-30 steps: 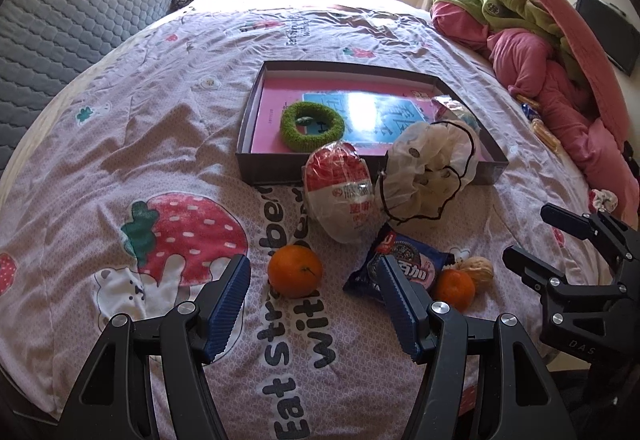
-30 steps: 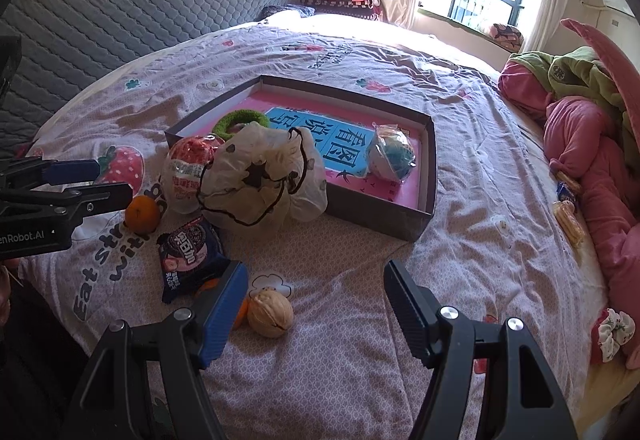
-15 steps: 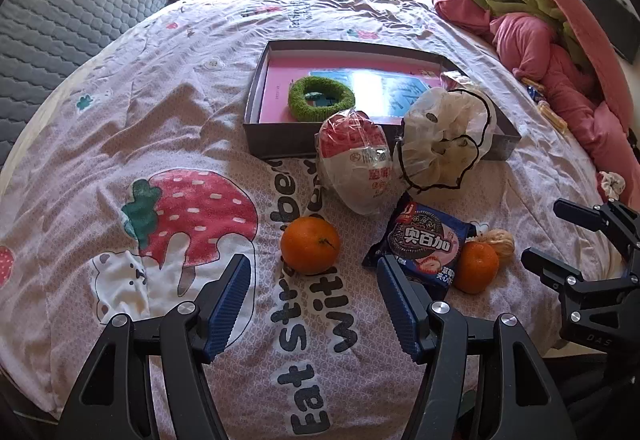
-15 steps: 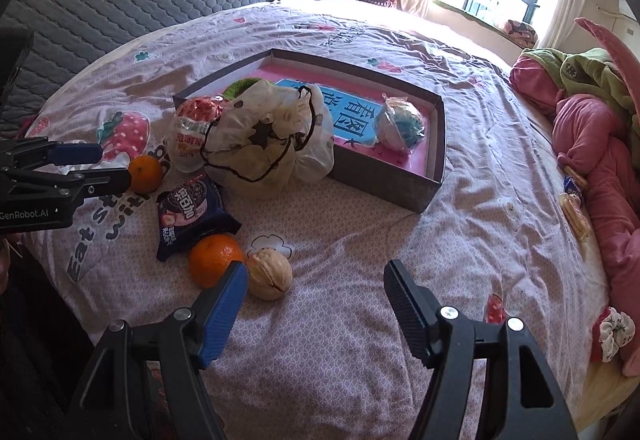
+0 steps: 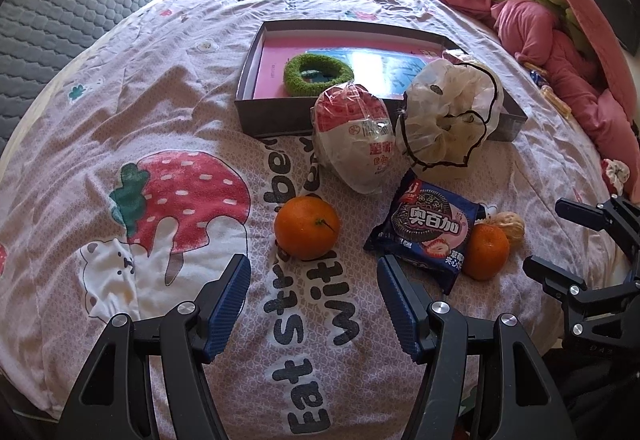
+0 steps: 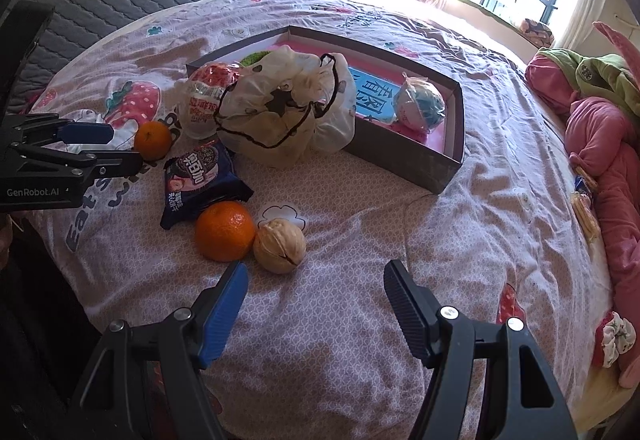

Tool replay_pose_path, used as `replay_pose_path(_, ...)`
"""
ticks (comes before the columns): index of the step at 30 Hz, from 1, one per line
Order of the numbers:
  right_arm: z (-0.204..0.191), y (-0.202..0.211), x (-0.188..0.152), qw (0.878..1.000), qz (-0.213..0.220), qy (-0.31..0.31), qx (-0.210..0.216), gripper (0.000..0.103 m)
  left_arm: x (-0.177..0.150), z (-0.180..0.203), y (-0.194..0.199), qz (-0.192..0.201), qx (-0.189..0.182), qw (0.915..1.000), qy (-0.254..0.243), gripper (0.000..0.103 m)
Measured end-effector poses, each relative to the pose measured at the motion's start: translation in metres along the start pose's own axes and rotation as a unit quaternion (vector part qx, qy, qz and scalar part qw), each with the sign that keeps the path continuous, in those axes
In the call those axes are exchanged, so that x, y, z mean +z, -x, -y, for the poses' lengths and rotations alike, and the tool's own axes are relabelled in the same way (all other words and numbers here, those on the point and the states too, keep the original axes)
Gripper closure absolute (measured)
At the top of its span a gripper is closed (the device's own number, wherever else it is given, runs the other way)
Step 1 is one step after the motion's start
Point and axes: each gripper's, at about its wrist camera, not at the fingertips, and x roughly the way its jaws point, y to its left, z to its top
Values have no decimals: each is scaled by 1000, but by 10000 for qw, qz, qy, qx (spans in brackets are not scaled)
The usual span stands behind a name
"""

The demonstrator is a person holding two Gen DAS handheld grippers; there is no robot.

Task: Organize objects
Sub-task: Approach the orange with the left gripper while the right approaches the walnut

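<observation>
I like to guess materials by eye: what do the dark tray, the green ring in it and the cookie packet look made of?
The tray looks like matte grey cardboard: thin straight walls, pink printed lining. The green ring seems fuzzy, perhaps chenille or faux grass: its surface is nubbly and dull. The cookie packet is glossy plastic film, crinkled and catching light.

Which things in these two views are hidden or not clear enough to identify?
- Green ring, right wrist view: mostly hidden behind the drawstring bag.
- Wrapped ball: contents unclear; left wrist view hides it behind that bag.
- Bag contents: hidden in both views.
- Walnut, left wrist view: partly behind an orange.
</observation>
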Motion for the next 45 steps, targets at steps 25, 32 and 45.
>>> replay_pose_path(25,-2,-30,5,9996,-242,127,-115,33,16,-8,-26,-73,309,9993,189,36)
replay_pose_path(32,-1,-35,9,9996,-223,85,-141,33,25,-11,-35,-97,368,9988,313,36)
replay_pose_path(45,-1,-42,18,9998,-203,-41,6,51,27,-11,-39,-99,267,9990,337,36)
